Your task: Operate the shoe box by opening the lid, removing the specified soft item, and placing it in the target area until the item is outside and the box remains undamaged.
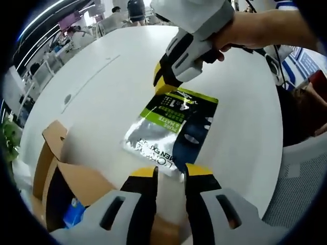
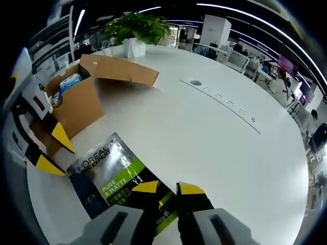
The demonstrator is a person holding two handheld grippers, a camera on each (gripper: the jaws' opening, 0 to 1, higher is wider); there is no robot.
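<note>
Sachet (image 1: 171, 127) lies flat on the white table (image 1: 102, 87), already outside the shoe box (image 1: 53, 178), just beside the box's open side. In the right gripper view the same sachet (image 2: 120, 181) sits near, with the shoe box (image 2: 82, 97) to the far left, lid flap open and hanging over the table (image 2: 214, 132).

Right tongs (image 2: 167, 188) are pinched on the sachet's edge; in the left gripper view the right tongs (image 1: 162, 81) come in from the far side and grip the pack's far end, held by a person's hand (image 1: 240, 33). Left tongs (image 1: 171, 171) look nearly closed at the near silver edge; cannot tell whether they are gripping it or only touching. In the right gripper view the left tongs (image 2: 51, 150) show at the left, just by the pack's corner.

Risks, as I judge it: the pack is slick foil, so it can slide out of a thin edge pinch. Pulling from both ends could crease or tear it. Left tongs are close to the box, so a swing could knock the flap or wall and dent the cardboard.

Looks: flat, thin, floppy pouch, shiny silver and dark panels with a green band, printed L'Oreal Men Expert, Pure & Matte. Some blue packaging remains inside the box (image 2: 69, 81).
</note>
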